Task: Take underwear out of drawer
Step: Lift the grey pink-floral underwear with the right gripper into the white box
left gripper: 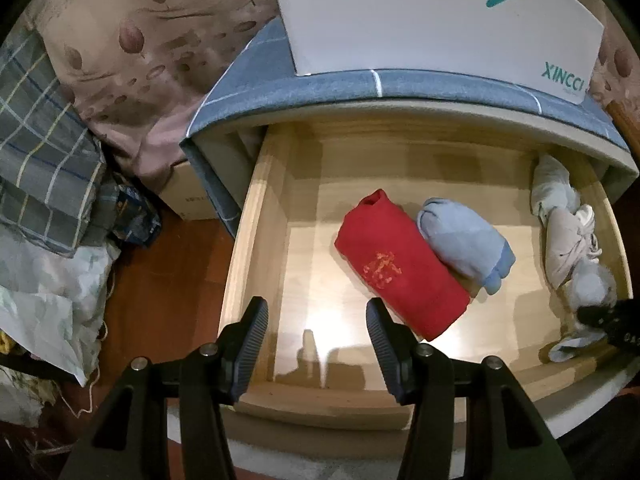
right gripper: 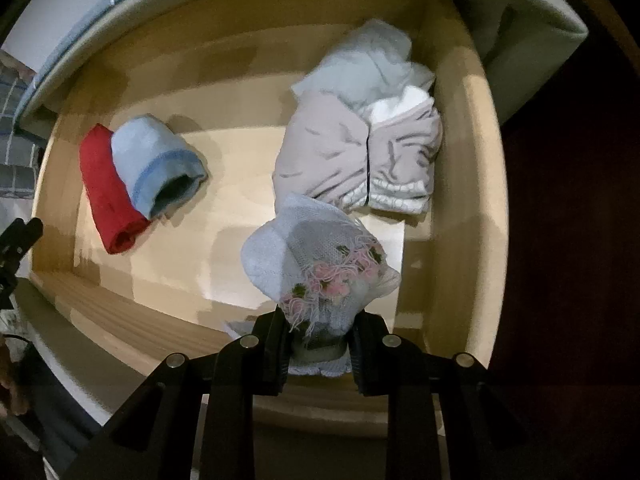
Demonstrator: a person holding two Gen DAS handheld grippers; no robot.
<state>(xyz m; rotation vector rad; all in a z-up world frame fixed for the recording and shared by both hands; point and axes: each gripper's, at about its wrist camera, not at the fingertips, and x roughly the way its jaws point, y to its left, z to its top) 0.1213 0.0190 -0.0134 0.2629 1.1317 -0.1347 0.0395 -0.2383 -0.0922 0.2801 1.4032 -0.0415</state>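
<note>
the open drawer [left gripper: 256,216] of pale wood fills both views, pulled out from under a top covered in blue cloth [left gripper: 304,80], on which a white box [left gripper: 432,16] stands. at the drawer's right wall lies a crumpled grey and white pile [right gripper: 352,148]. near the drawer's middle a red roll [left gripper: 396,264] lies touching a light blue roll [left gripper: 464,240], side by side. near the drawer's front right, the right tool [right gripper: 318,344] is pressed together on lacy pale blue underwear [right gripper: 316,264] with pink flowers, which hangs from its jaws just above the drawer floor, in front of the pile. over the drawer's front left, the left tool [left gripper: 318,332] is spread wide with nothing between its jaws, just beside the red roll.
</note>
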